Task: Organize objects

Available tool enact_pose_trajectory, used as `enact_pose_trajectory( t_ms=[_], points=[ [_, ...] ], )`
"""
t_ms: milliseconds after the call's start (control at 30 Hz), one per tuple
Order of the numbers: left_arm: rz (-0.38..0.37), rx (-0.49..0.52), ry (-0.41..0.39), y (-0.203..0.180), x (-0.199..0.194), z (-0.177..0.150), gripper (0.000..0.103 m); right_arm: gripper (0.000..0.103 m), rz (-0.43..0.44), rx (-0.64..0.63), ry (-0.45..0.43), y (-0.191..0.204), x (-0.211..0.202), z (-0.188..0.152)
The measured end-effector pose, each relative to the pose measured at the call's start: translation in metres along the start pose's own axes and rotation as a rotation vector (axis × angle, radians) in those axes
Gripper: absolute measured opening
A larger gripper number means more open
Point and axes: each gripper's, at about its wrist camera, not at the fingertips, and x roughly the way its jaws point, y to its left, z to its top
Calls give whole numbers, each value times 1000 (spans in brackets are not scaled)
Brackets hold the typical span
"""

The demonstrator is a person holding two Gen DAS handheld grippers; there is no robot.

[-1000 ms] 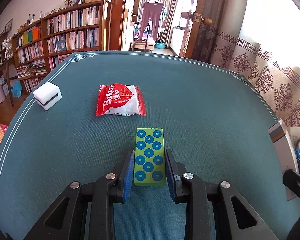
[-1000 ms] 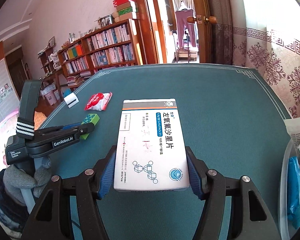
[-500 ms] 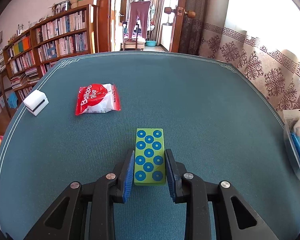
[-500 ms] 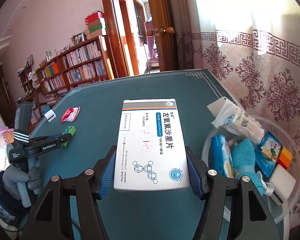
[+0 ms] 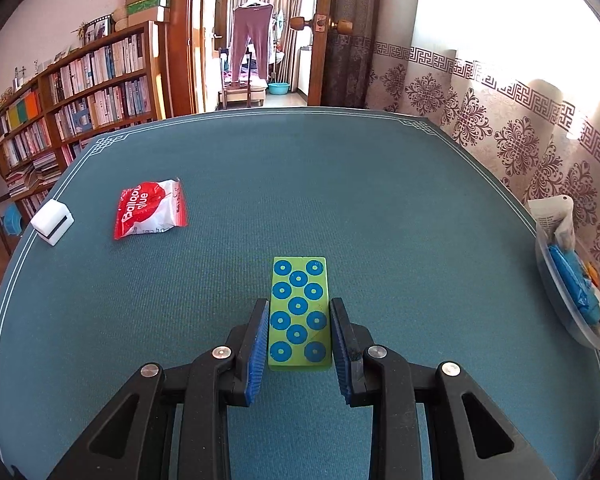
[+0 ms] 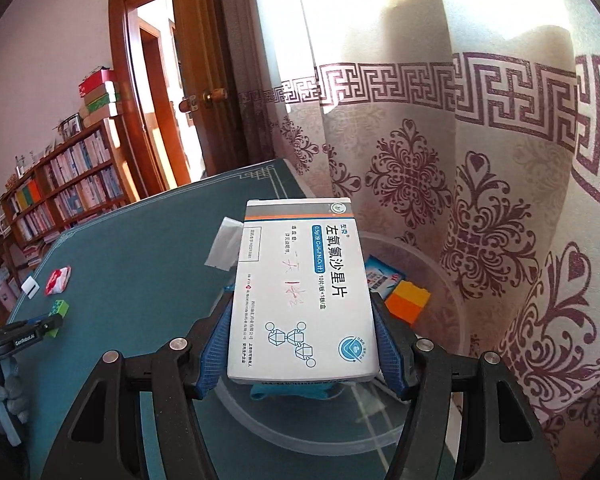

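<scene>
My left gripper (image 5: 299, 322) is shut on a green block with blue dots (image 5: 299, 312) and holds it over the teal table (image 5: 340, 184). It also shows small at the left of the right wrist view (image 6: 56, 314). My right gripper (image 6: 302, 316) is shut on a white medicine box (image 6: 302, 296) and holds it above a clear plastic bin (image 6: 444, 272) at the table's right edge. The bin holds an orange and yellow block (image 6: 406, 300), blue packets and a blue cloth. A red and white balloon glue packet (image 5: 150, 208) and a small white box (image 5: 52, 222) lie at the table's left.
The clear bin (image 5: 568, 312) sits at the right edge in the left wrist view. A patterned curtain (image 6: 480, 184) hangs right behind the bin. A bookshelf (image 5: 80, 96) and an open doorway (image 5: 256, 36) stand beyond the table.
My right gripper has swung right with the medicine box, from over the table's middle to above the bin. My left gripper has turned slightly right, still holding the green block.
</scene>
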Motion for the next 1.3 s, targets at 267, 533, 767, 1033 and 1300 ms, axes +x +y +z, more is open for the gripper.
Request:
enact_pose_trajectory(
  t_ms=[267,533,767,1033,1300],
  points=[
    [-69,49,-12,-39,-12,3,31,64,-58,22,42,-29,19,-7],
    [-137,119,-14,-86,-18,6,31,65,-63,-9,83,-39,34,-13],
    [-200,175,-21,-130,-25,10,31,65,-66,-55,72,-37,30,-18],
    [-283,249,-11,-184,-25,12,31,71,-96,-125,0,-29,9,-28],
    [-339,306,7,-231,-16,14,31,71,-105,-162,-50,-28,-4,-29]
  ],
)
